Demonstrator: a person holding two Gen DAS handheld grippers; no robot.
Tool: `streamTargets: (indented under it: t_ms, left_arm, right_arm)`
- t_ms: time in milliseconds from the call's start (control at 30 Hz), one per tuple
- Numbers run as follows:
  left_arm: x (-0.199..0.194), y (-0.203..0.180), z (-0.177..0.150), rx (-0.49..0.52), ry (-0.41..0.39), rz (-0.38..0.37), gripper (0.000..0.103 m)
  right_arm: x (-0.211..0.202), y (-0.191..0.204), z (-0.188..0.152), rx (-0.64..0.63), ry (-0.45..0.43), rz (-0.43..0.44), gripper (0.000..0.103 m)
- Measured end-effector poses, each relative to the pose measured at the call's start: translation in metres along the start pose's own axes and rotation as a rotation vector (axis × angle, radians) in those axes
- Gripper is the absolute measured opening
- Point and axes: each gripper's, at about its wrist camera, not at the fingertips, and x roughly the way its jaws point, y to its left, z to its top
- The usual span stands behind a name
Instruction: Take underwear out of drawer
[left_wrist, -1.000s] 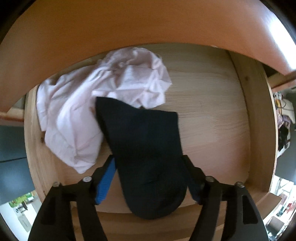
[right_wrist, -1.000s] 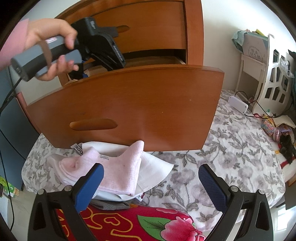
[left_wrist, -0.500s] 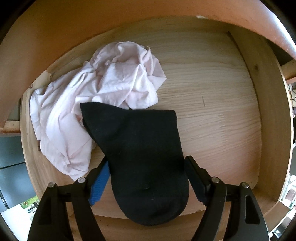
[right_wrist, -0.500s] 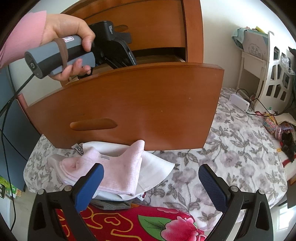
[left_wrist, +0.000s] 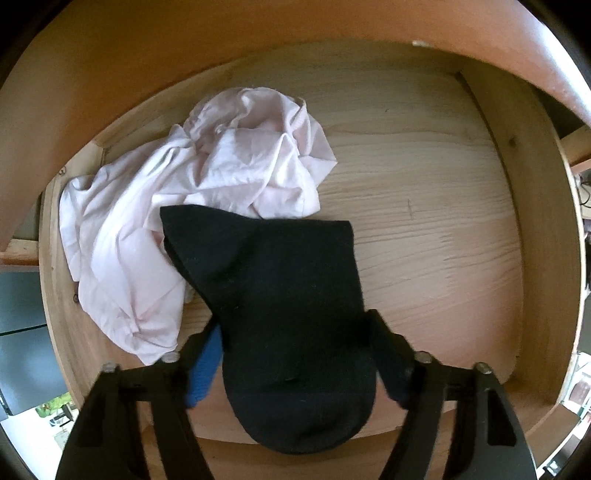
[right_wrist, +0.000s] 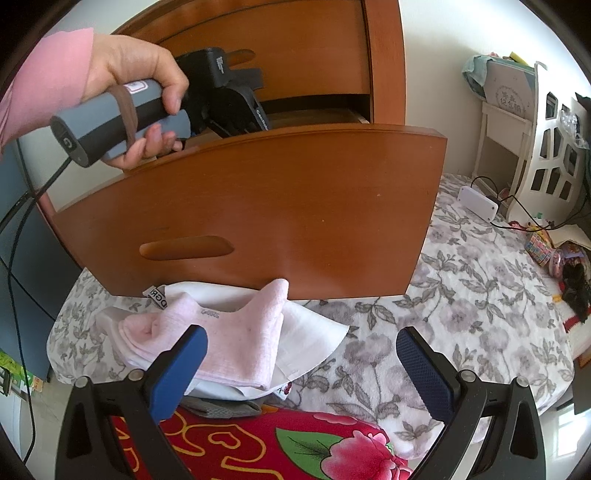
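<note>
Now the left gripper (left_wrist: 295, 354) has dropped deeper into the wooden drawer (left_wrist: 424, 221), jaws closing round the black knit sock (left_wrist: 280, 295); crumpled pale-pink underwear (left_wrist: 192, 206) at 10 o'clock untouched. Right gripper (right_wrist: 301, 373) wide, empty.

left gripper (left_wrist: 295, 354): points straight down, jaws closing | left hand (right_wrist: 136, 96): grips handle | right gripper (right_wrist: 301, 365): angled down, jaws wide apart
</note>
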Motion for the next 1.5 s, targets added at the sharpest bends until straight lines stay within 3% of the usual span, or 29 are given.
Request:
streamTargets:
  t_ms: [633, 833, 1133, 1500]
  left_arm:
    - [-0.019, 0.034, -0.026, -0.003, -0.103, -0.027, 0.025]
    - [-0.034, 0.045, -0.042, -0.021, -0.140, -0.070, 0.022]
    - [-0.066, 0.096, -0.077, -0.071, -0.243, -0.203, 0.022]
    - [-0.125, 0.152, -0.153, -0.174, -0.500, -0.314, 0.022]
  right_arm:
    - [-0.001, -0.001, 0.000, 0.007, -0.002, -0.006, 0.103]
    - [-0.001, -0.002, 0.000, 0.011, -0.001, -0.016, 0.103]
    - [-0.002, 0.002, 0.000, -0.003, -0.008, -0.044, 0.103]
    - [-0.004, 0.007, -0.001, -0.029, -0.021, -0.079, 0.103]
